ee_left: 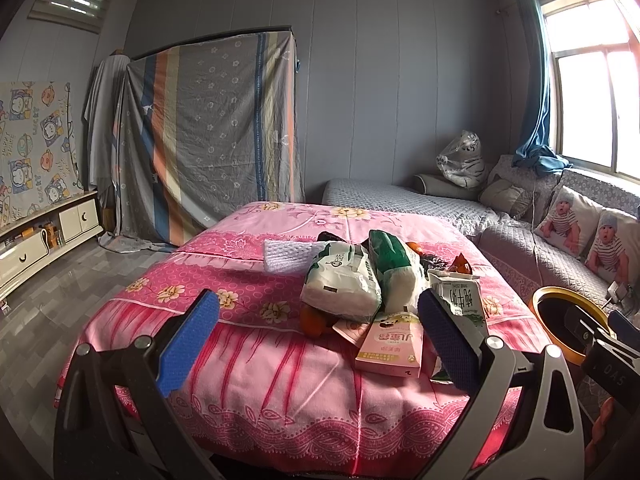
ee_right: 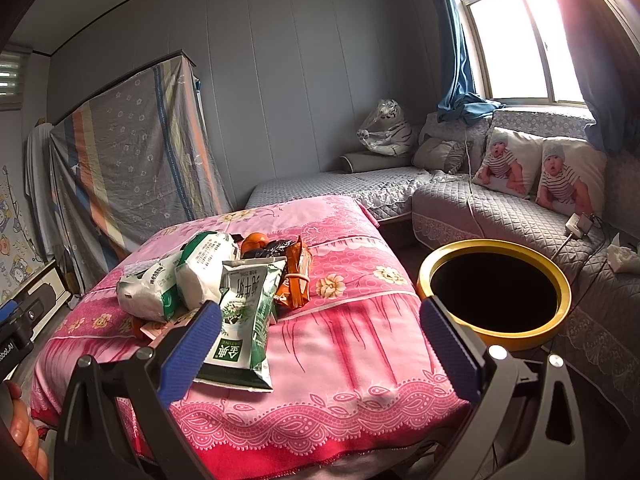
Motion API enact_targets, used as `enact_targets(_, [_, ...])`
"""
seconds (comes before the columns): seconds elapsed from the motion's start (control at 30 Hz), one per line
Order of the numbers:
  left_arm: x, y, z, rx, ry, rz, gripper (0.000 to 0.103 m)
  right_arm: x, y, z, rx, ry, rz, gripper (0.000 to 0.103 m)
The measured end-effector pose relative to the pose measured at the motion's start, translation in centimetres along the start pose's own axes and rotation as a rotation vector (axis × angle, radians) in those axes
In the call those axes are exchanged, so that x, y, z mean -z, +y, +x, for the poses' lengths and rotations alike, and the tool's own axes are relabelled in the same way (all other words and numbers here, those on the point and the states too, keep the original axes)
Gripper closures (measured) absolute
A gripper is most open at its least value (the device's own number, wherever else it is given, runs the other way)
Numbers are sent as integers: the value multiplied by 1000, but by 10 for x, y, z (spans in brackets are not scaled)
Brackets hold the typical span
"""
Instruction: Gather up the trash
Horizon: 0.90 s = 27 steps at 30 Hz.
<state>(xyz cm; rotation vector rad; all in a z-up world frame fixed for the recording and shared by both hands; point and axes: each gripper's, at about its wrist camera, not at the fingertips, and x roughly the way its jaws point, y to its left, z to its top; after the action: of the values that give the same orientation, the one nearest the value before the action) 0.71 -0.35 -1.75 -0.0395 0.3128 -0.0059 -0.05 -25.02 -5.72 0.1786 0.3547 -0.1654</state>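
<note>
A heap of trash lies on a table under a pink flowered cloth (ee_left: pixel 248 380) (ee_right: pixel 352 368). It holds a green-and-white milk carton (ee_right: pixel 242 320) (ee_left: pixel 460 296), white-and-green bags (ee_left: pixel 344 284) (ee_right: pixel 148 288), a pink box (ee_left: pixel 394 346), an orange wrapper (ee_right: pixel 298 280) and an orange fruit (ee_right: pixel 254 240). To the table's right stands a round bin with a yellow rim (ee_right: pixel 496 336) (ee_left: pixel 560 294). My left gripper (ee_left: pixel 316 344) is open just before the heap. Open as well, my right gripper (ee_right: pixel 320 350) hangs over the table's near right corner, empty, its left finger beside the carton.
A grey quilted sofa (ee_right: pixel 500 208) with baby-print cushions runs along the right under a bright window. A striped sheet covers tall furniture (ee_left: pixel 208 136) at the back left. A low white cabinet (ee_left: pixel 44 240) lines the left wall. A hand (ee_right: pixel 24 436) shows at the lower left.
</note>
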Motion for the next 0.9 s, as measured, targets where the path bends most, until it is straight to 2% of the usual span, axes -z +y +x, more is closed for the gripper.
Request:
enact_targets(0.17, [1,1,-1,35,5,-11,8,-2,0,0,11,3,8,7])
enact_targets(0.3, [0,6,1,144,16,-29,8,-6,-3,2,22,11,27,7])
enact_targets(0.37, [1,7,5,227,27,-41,8,-8,-7,4,22,17,47,7])
enact_targets(0.43, [4,9,12,310,62,-66,8,-12,-13,7,17,20,68,7])
enact_targets(0.47, [5,10,17,327,87,-76,8,-14,-15,7,13,17,75,7])
enact_targets(0.57, [4,16,29,320,127,-87,8,-23,-23,11,-45,20,68,7])
enact_targets(0.63, [2,23,36,313,136,-77,8,-32,-20,18,-90,52,9,7])
enact_targets(0.7, [0,33,42,268,132,-55,8,-39,-15,34,-156,149,-46,7])
enact_targets(0.8, [-3,45,52,176,136,-13,8,-46,-5,71,-278,353,-38,7])
enact_targets(0.9, [-4,50,67,79,189,51,8,-47,16,106,-309,488,-77,7])
